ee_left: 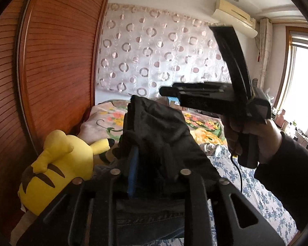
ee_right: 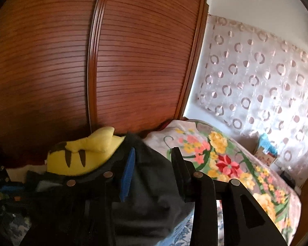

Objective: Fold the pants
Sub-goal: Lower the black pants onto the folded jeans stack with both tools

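Dark pants hang lifted above the bed, bunched between my left gripper's fingers; its blue pad presses the cloth. The right gripper shows in the left wrist view, held in a hand at the right, level with the pants' top edge; its jaws are hard to read there. In the right wrist view the right gripper has dark pants cloth draped between its blue-padded finger and its black finger, with a wide gap between them.
A yellow plush toy lies at the left against a wooden slatted wardrobe. A floral blanket covers the bed. A circle-patterned curtain hangs behind. A window is at the right.
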